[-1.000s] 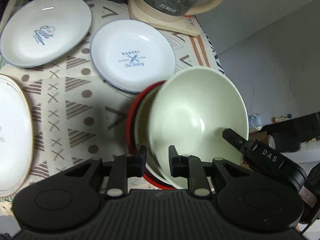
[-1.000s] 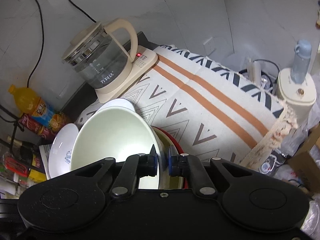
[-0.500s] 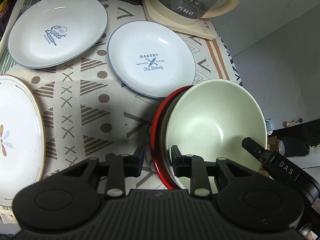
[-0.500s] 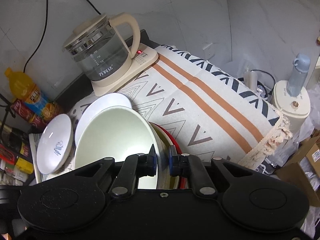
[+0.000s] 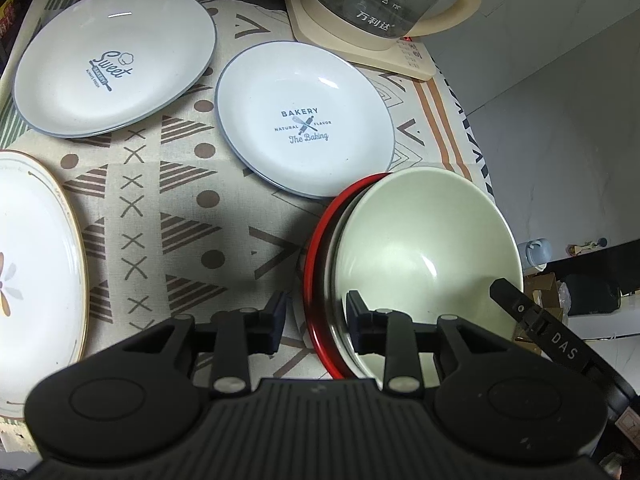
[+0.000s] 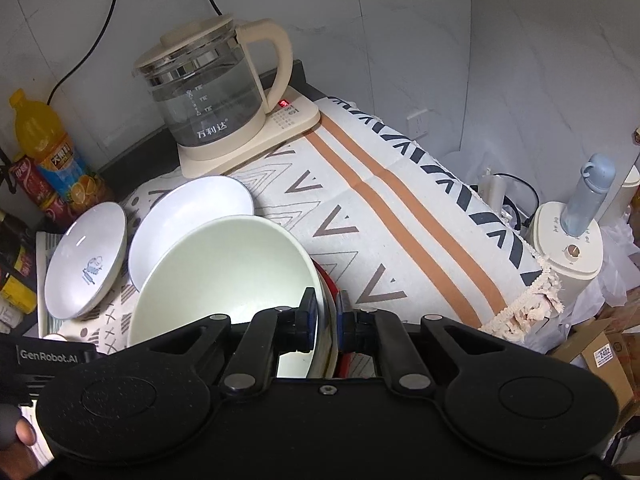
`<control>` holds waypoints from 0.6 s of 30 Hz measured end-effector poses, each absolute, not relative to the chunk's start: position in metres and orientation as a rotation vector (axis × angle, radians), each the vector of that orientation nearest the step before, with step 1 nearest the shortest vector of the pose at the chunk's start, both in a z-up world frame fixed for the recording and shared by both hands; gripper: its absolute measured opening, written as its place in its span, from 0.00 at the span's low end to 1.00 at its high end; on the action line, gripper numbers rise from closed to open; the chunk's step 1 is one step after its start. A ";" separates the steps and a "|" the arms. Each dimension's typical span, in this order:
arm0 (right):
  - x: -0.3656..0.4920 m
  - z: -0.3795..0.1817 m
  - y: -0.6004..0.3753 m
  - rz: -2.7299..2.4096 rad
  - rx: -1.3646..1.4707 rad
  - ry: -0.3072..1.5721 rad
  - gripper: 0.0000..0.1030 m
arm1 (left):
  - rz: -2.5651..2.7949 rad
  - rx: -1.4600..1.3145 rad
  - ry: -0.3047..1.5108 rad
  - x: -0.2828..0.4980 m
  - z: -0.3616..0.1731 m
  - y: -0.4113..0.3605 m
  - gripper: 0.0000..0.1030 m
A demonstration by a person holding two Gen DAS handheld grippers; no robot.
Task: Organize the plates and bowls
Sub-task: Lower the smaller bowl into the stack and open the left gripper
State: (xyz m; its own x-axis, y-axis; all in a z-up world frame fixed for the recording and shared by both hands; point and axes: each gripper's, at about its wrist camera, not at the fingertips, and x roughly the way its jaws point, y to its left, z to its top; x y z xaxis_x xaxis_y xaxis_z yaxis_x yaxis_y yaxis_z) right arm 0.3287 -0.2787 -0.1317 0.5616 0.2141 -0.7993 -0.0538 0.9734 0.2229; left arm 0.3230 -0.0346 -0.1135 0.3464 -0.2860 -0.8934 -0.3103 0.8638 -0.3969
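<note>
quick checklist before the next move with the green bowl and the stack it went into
1. Right gripper clamped on the green bowl rim: ok, pads press both sides.
2. Left gripper released: ok, its jaws have just been opening; the red bowl rim passes between them, pads clear of it.
3. Green bowl nested in the stack: ok, it sits inside the red bowl with another rim between.
4. Stack fully supported on the tablecloth: cannot tell, it sits near the table edge.
5. Bakery plate clear of the stack: cannot tell, the rims look very close.
6. Kettle out of the way: ok.
</note>
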 end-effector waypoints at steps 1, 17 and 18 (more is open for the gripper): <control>0.329 -0.133 -0.279 0.159 0.179 0.967 0.11 | 0.017 -0.564 1.236 0.323 -0.113 -0.035 0.30; 0.332 -0.149 -0.281 0.165 0.164 1.020 0.21 | 0.038 -0.545 1.202 0.319 -0.098 -0.030 0.35; 0.332 -0.148 -0.281 0.165 0.167 1.025 0.22 | 0.040 -0.542 1.198 0.319 -0.096 -0.030 0.35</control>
State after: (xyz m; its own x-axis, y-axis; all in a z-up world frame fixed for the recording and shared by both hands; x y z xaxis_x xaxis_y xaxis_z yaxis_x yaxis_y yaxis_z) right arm 0.3319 -0.2811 -0.1485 0.5092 0.2141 -0.8336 -0.0579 0.9749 0.2150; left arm 0.3188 -0.0299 -0.0959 0.3790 -0.2515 -0.8906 -0.3097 0.8724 -0.3782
